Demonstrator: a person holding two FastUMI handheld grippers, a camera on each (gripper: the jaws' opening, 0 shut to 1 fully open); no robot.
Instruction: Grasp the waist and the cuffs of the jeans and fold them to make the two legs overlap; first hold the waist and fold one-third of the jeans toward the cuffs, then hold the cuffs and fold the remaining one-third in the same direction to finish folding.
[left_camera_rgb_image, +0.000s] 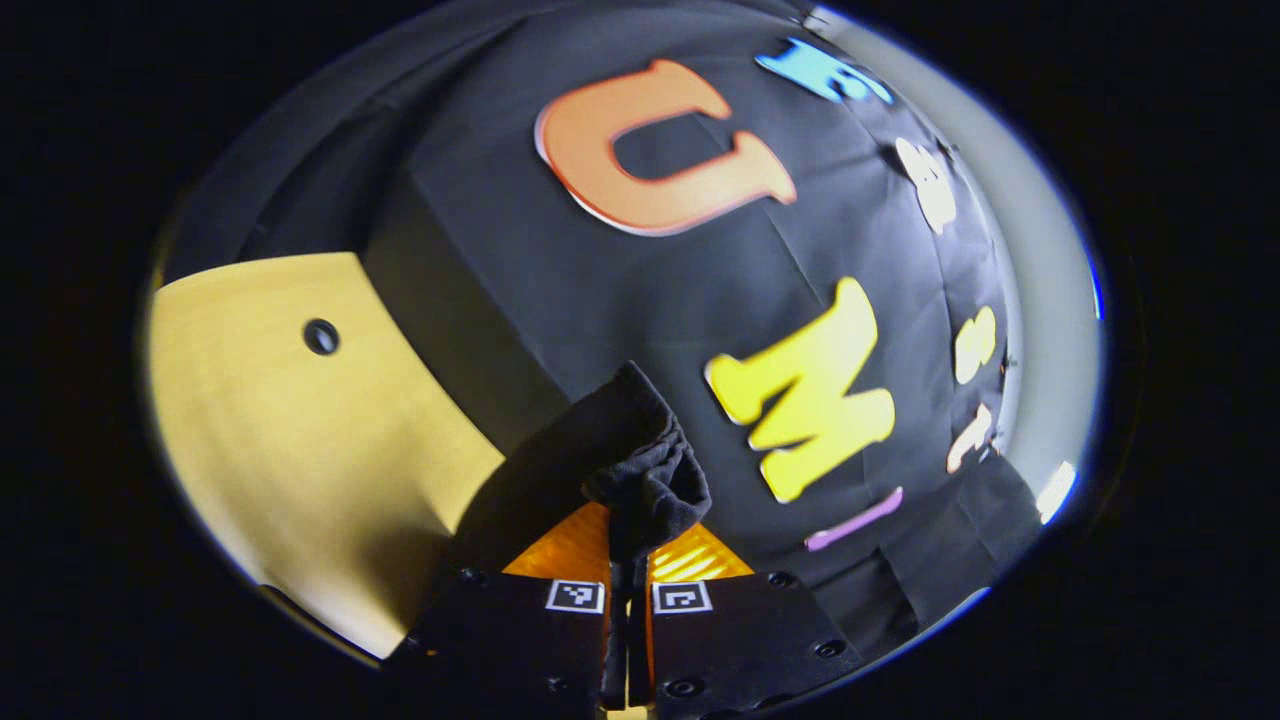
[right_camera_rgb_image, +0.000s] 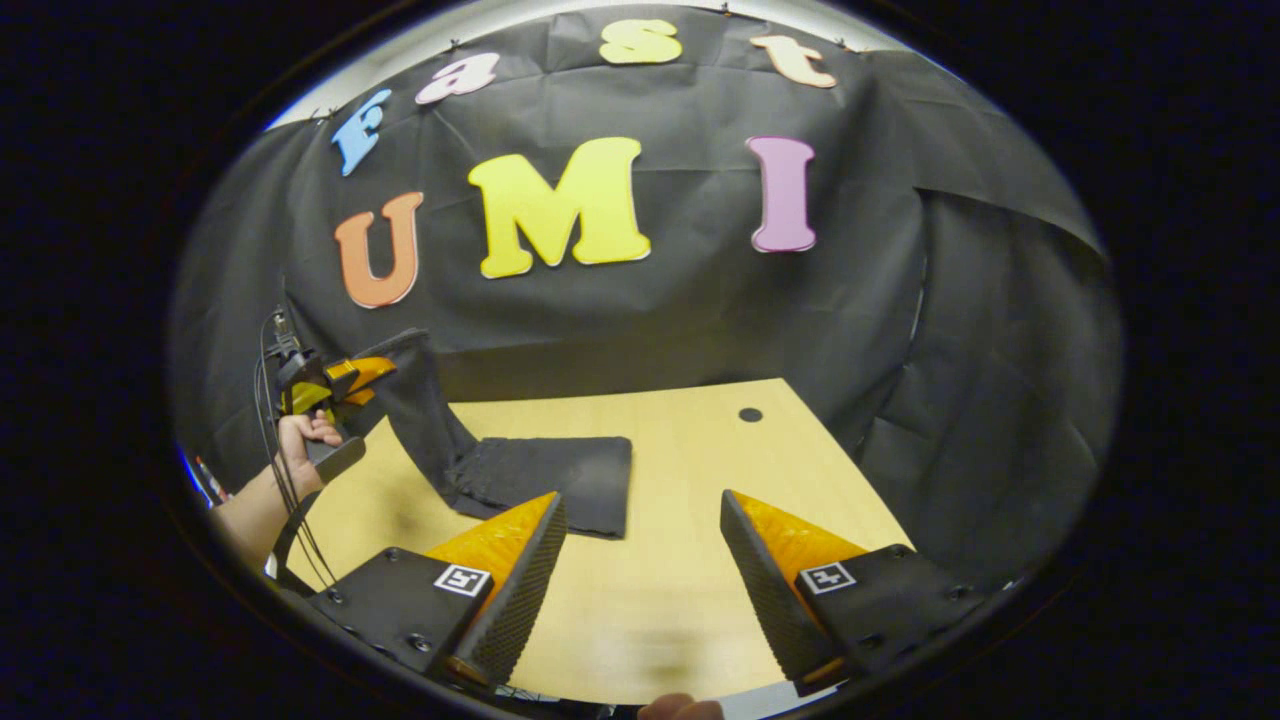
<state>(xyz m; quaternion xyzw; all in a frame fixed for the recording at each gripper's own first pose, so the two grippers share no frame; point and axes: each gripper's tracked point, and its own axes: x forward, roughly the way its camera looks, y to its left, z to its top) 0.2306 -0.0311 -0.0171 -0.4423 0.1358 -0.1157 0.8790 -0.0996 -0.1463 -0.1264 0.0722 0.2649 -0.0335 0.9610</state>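
Two grippers are sharing this fold, and only one is carrying cloth. Nearest in the right gripper view, my right gripper (right_camera_rgb_image: 640, 560) is hovering over the bare front of the desk (right_camera_rgb_image: 800, 470), its jaws standing wide apart with nothing between them. In the left gripper view, my left gripper (left_camera_rgb_image: 628, 560) is holding its jaws together, clamped on a bunched end of the jeans (left_camera_rgb_image: 640, 470); which end I cannot tell from here.

Farther out, across the desk in the right gripper view, a hand (right_camera_rgb_image: 300, 440) is holding that left gripper raised off the desk, and the dark jeans are sloping down from it to a flat stretch lying on the wood.

I judge I am working a fold with one end lifted. To do it well, I am planning to keep the clamp firm, carry the raised end over the flat part in a low arc so the edges line up, and bring the free gripper in to pin or smooth the crease.
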